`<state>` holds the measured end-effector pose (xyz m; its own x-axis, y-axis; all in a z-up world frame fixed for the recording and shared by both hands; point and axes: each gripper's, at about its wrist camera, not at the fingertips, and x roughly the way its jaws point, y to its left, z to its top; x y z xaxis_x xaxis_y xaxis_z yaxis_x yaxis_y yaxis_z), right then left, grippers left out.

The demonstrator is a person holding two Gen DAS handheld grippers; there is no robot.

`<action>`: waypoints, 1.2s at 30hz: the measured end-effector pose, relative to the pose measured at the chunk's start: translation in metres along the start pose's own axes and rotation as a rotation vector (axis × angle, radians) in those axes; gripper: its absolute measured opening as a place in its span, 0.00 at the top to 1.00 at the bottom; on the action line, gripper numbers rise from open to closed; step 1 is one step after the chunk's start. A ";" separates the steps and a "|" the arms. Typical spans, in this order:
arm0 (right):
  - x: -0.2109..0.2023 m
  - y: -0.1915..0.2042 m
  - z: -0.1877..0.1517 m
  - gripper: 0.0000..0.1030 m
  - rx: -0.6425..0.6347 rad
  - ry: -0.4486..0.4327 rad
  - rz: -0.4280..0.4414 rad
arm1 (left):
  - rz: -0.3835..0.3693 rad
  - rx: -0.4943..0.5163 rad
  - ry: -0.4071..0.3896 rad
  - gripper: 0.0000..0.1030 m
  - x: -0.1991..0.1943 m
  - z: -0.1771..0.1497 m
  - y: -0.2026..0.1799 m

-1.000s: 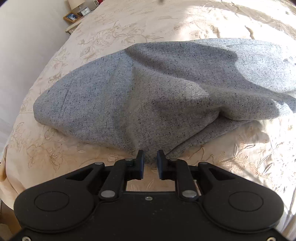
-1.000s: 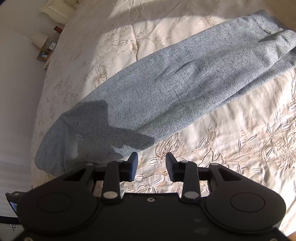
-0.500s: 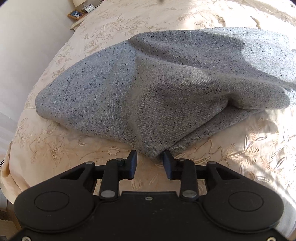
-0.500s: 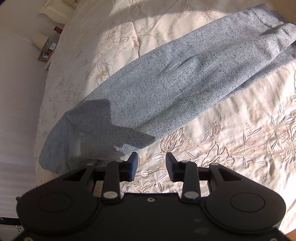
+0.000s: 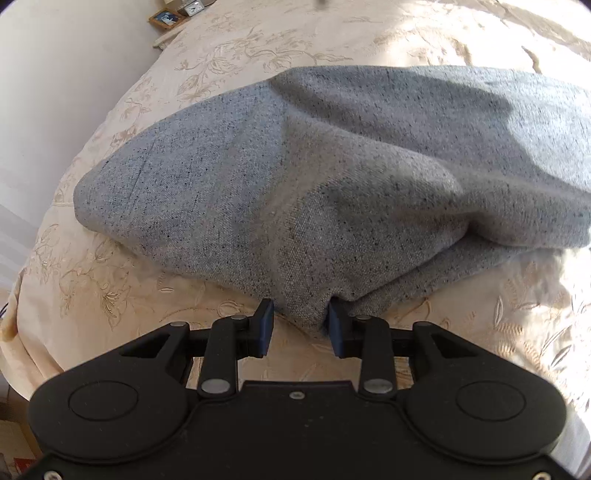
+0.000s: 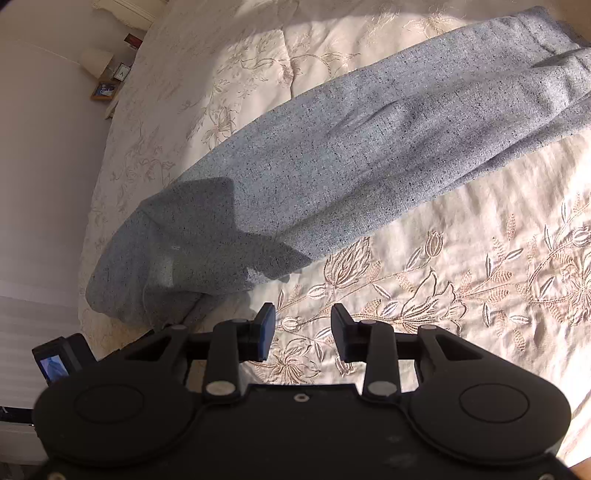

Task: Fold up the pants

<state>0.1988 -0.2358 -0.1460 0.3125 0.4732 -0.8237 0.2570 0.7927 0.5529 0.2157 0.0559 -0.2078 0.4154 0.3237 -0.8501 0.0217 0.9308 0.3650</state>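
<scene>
Lying soft and floppy mid-frame, pants (image 5: 332,184) | left gripper (image 5: 300,325) straddling lower-centre corner, jaws parted; right gripper (image 6: 303,328) gaping, empty | judging: pinching corner is suiting best

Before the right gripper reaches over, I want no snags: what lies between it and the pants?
Only bare embroidered bedspread lies between the open right gripper and the grey pants, as the right wrist view shows.

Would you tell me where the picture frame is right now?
The picture frame sits top left in the left wrist view, beside a small clock, beyond the bedspread.
</scene>
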 end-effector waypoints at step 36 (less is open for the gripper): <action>0.094 0.164 -0.043 0.64 -0.400 -0.079 0.105 | -0.400 -0.076 0.129 0.92 -0.015 0.071 0.096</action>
<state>0.2313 -0.0443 -0.1382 0.3913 0.5408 -0.7446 -0.1503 0.8358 0.5281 0.2762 0.1286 -0.1335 0.2705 -0.0515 -0.9613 0.0890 0.9956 -0.0283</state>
